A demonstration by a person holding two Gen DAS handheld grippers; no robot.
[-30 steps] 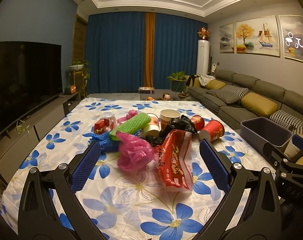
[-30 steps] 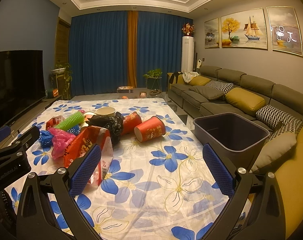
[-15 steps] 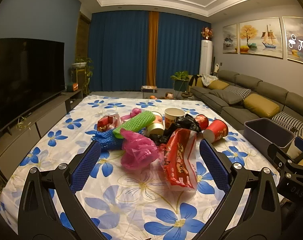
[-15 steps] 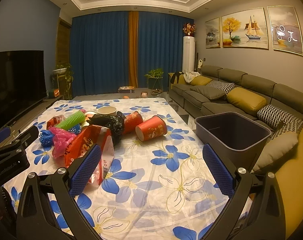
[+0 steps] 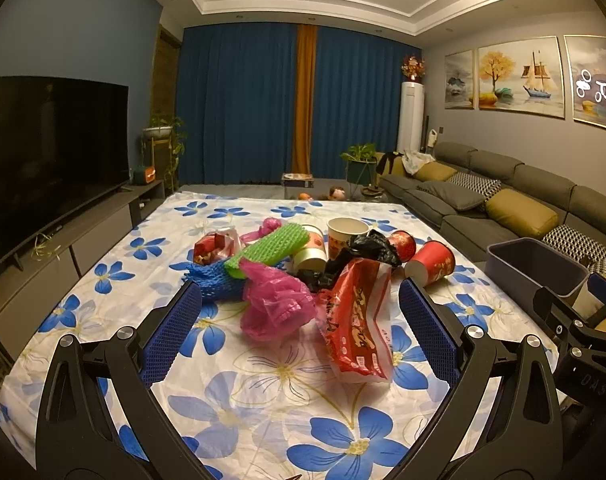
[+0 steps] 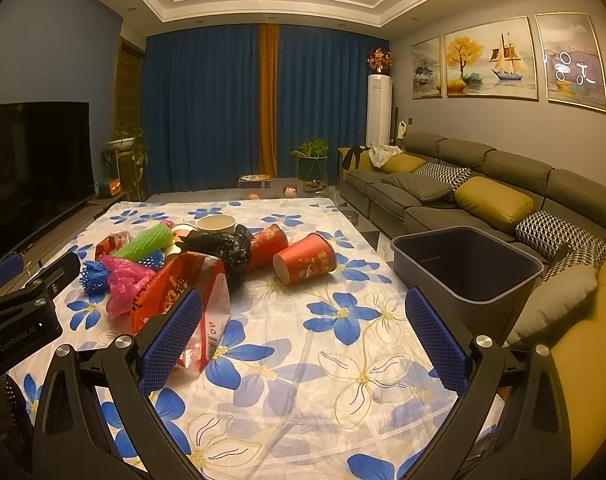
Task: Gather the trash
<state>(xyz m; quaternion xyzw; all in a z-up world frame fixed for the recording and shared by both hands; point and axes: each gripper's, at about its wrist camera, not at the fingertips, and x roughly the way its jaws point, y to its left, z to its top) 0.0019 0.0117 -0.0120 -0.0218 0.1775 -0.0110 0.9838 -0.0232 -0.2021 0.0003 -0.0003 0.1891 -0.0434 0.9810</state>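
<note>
Left wrist view: trash pile (image 5: 303, 268) is lying mid-table on the flowered tablecloth (image 5: 263, 380), red snack bag (image 5: 359, 320) nearest, pink plastic bag (image 5: 275, 304) just left of it, red paper cup (image 5: 431, 264) tipped over on the pile's right. Left gripper (image 5: 299, 336) is hovering wide open, holding nothing, touching nothing. Right gripper (image 6: 303, 336) is also gaping wide and empty, over bare cloth right of the pile. Gray bin (image 6: 467, 264) is sitting beyond the pile's right side, by the sofa (image 6: 483, 184).

1. Two red paper cups (image 6: 305, 259) lie tipped just right of the black bag (image 6: 223, 245).
2. One white cup (image 5: 347, 236) stands behind it.
3. Three foam nets: green (image 5: 271, 245), blue (image 5: 215, 280), pink.
4. One grey bin (image 6: 467, 268).
</note>
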